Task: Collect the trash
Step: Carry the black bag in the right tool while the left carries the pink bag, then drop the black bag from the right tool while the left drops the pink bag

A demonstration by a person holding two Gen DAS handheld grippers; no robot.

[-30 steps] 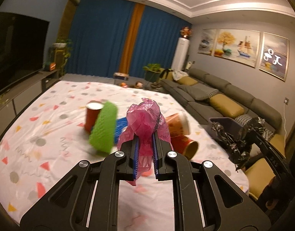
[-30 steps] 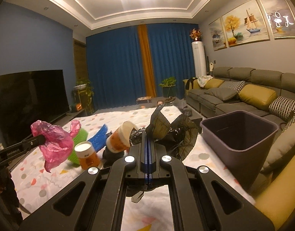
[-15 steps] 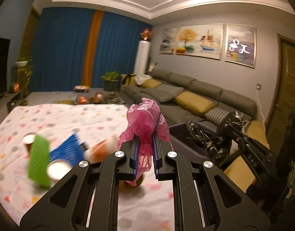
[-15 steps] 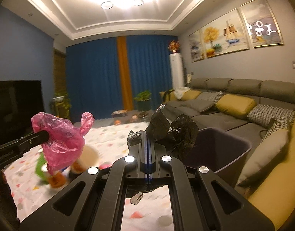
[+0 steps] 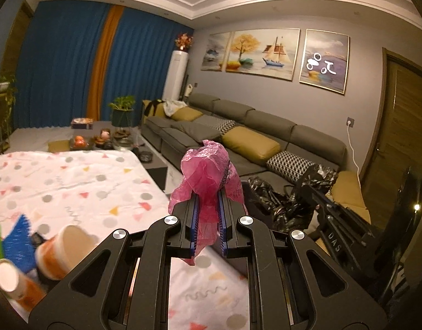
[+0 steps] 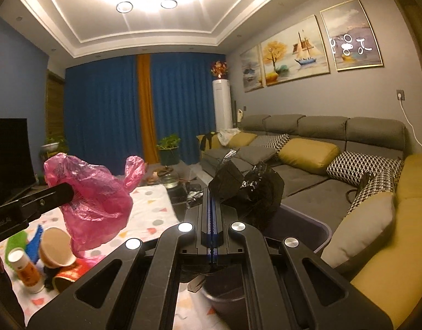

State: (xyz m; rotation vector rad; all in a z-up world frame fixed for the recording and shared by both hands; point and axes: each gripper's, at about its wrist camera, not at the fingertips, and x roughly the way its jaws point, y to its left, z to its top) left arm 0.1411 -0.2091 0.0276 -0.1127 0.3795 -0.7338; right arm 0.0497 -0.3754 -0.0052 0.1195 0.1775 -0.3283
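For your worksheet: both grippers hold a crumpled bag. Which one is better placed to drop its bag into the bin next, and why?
Probably the right gripper: its black bag hangs at the bin rim, while the left gripper holds its pink bag beside the table.

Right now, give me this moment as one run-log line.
left gripper: shut on pink bag | right gripper: shut on black bag | bin: under black bag | cups: on table

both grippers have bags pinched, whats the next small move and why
Probably carry the right gripper a little further over the grey bin and let go. It is shut on the black bag, which already hangs at the bin's rim; the left gripper, shut on the pink bag, can follow.
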